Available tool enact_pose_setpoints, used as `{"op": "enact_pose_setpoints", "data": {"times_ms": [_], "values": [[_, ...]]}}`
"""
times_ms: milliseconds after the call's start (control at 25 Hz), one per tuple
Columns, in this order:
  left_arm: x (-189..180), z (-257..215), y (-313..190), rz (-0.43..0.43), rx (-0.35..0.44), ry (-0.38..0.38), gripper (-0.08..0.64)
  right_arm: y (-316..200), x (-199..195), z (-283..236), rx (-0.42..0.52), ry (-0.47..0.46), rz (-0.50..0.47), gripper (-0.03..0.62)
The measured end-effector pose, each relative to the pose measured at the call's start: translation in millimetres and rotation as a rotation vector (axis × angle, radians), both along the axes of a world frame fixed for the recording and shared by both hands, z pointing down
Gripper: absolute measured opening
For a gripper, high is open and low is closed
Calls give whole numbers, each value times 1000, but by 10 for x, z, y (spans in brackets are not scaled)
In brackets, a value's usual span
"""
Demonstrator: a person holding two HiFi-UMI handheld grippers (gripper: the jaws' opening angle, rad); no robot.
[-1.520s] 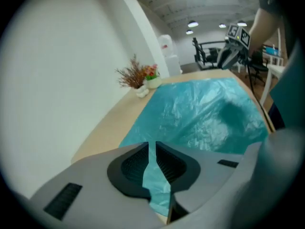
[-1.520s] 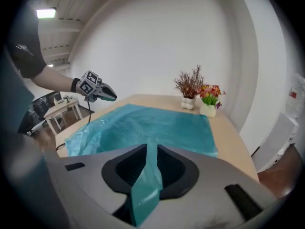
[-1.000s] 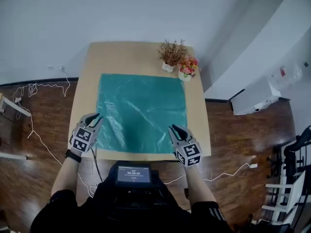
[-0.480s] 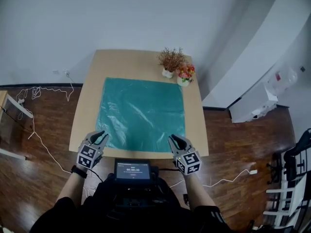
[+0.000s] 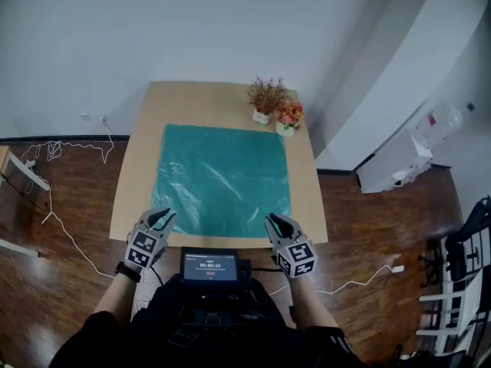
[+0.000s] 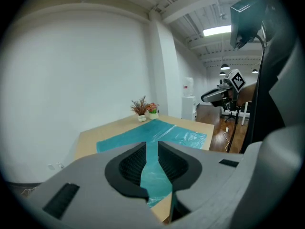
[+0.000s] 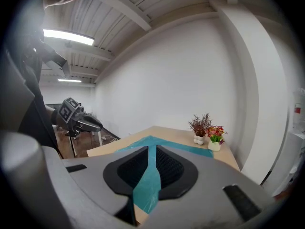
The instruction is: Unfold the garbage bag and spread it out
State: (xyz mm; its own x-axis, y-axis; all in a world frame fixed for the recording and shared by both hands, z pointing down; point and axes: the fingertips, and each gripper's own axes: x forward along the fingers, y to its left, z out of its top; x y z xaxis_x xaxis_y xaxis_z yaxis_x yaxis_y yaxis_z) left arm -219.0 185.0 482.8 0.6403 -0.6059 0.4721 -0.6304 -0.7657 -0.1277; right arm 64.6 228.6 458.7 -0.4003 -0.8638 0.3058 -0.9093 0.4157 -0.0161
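A teal garbage bag (image 5: 222,179) lies unfolded and flat on the light wooden table (image 5: 142,129), covering most of its middle. My left gripper (image 5: 163,218) hovers at the table's near edge by the bag's near left corner. My right gripper (image 5: 272,221) hovers by the near right corner. Neither touches the bag. In the left gripper view the left gripper (image 6: 151,144) shows a narrow gap between its pads, with only the distant bag (image 6: 182,132) seen through it. In the right gripper view the right gripper (image 7: 152,148) looks the same, the bag (image 7: 143,141) lying beyond.
A dried plant (image 5: 265,98) and a small flower pot (image 5: 288,118) stand at the table's far right corner. A screen (image 5: 209,267) sits at the person's chest. White cables (image 5: 61,148) trail on the wooden floor at left. A white appliance (image 5: 395,163) stands at right.
Both grippers have drawn back from the bag's near corners to the table's near edge. The bag stays flat on the table.
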Motion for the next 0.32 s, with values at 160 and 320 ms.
{"op": "enact_pose_setpoints", "data": {"times_ms": [160,320], "values": [[-12,39,9,1,-1,3,83,28,-11,15,4,-8,9,74],[-19,86,30,9,-2,-3,83,40,-29,8,13,-16,21,72]]}}
